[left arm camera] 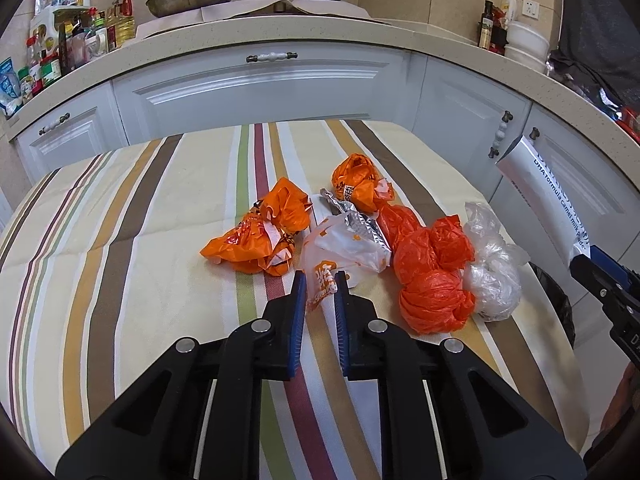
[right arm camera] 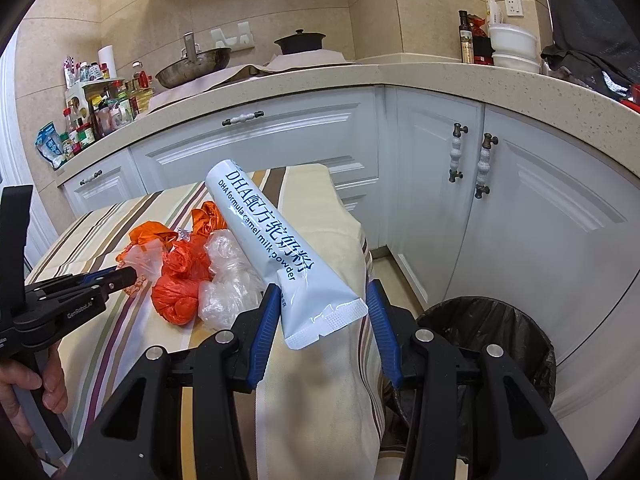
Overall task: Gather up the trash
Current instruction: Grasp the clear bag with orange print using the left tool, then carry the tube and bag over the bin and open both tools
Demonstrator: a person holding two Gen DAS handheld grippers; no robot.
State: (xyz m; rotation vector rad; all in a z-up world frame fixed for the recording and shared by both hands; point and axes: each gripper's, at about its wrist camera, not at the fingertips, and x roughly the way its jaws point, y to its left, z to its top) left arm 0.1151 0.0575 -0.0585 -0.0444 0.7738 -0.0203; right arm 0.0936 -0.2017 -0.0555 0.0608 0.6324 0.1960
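A pile of trash lies on the striped tablecloth: crumpled orange bags, another orange bag, a clear plastic bag, a foil wrapper and a white plastic bag with orange print. My left gripper is shut on the near edge of that white bag. My right gripper is shut on a white milk powder sachet, held in the air past the table's right edge. The left gripper also shows in the right wrist view.
A round bin with a black liner stands on the floor right of the table, below the sachet. White cabinets and a countertop with a wok, pot and bottles lie behind. A hand holds the left gripper's handle.
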